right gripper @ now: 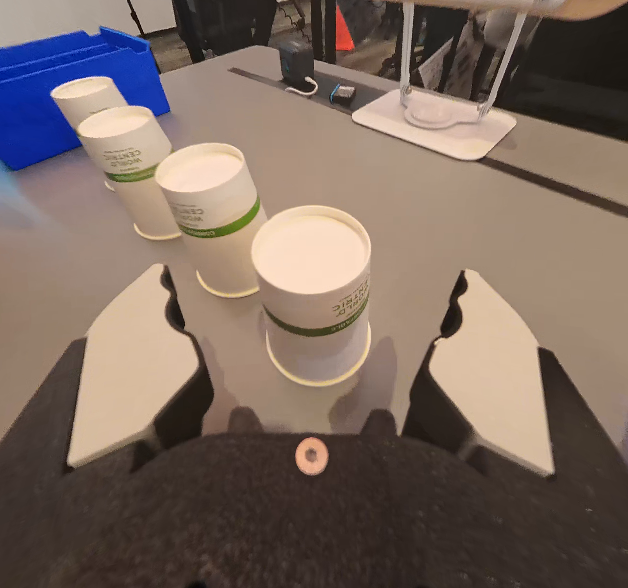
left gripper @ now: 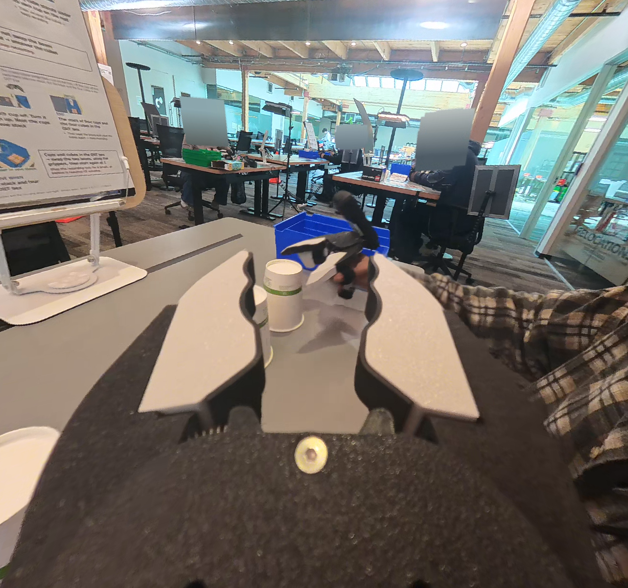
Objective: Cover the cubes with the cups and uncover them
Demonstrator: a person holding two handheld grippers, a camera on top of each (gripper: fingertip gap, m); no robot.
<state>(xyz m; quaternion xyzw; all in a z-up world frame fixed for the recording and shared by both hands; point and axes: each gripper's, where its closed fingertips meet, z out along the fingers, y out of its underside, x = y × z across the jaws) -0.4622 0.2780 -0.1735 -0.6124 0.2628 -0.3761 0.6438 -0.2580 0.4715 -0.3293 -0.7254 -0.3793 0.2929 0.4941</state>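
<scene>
White paper cups sitting upside down in row on grey table. Left gripper hovering, fingers spread, nearest cup touching its left finger. Right gripper spread wide, straddling cup without touching; cubes hidden.

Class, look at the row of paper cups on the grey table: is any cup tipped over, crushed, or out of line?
Nothing stands out. All four cups stand upside down, undamaged, in one straight row running toward the blue bin. The right hand-held gripper is open around the nearest cup.
</scene>
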